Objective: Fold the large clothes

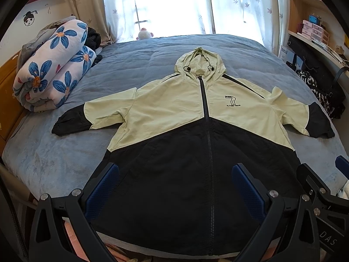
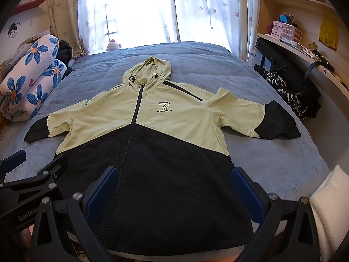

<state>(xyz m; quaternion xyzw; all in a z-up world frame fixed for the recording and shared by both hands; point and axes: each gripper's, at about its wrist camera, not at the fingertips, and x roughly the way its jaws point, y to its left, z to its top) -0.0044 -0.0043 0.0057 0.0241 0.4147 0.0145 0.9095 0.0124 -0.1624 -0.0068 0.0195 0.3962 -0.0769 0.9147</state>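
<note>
Here the jacket (image 1: 196,118) lies face up and spread flat on the blue bed (image 1: 54,159), zipped shut, hood (image 1: 199,63) pointing toward the window and both sleeves stretched out to the sides. Nothing is folded yet, so the step in hand looks like the first fold.

The left tongs (image 1: 175,187) hang above the black lower half near the hem with their jaws spread wide and nothing between them. The right tongs (image 2: 174,188) sit the same way over the hem on the other side, likewise wide apart and empty. Each shows at the edge of the other's view, so the two are close together.

To do this well, I would begin with a sleeve (the left sleeve (image 1: 72,122) is the flatter of the two): pinch the black cuff through both layers, lift only enough to clear the cloth, and carry it across the chest so the crease runs straight down from the shoulder. The right sleeve (image 2: 274,124) is bunched at its shoulder, so smoothing it first should keep the fold flat. The fabric looks thin and slippery, so a deep bite will probably hold better than a tip pinch.
</note>
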